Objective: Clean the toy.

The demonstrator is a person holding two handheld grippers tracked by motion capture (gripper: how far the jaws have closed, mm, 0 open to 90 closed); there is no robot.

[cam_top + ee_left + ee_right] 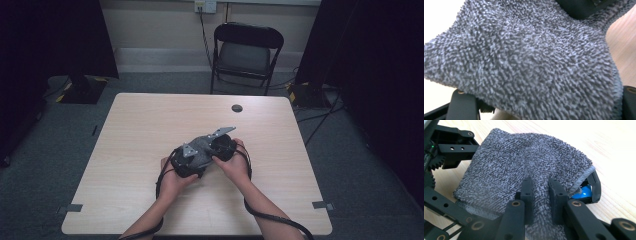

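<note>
Rough, nubby grey terry cloth [524, 165]; smooth pale wood-grain table [150, 120]; matt black plastic claw [541, 192].

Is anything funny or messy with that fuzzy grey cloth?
Yes: the grey cloth is bunched up over the left gripper, not lying flat. The right gripper pinches a fold of it. Nothing looks torn or spilled.

- The grey towel [524, 62] lies over the left gripper [451, 147], so the jaws are mostly covered; their spread cannot be judged.
- In the left gripper view the towel is cut by every picture edge.
- Behind the right gripper [541, 192], a blue part [584, 192] stays half hidden under the towel's hem.
</note>
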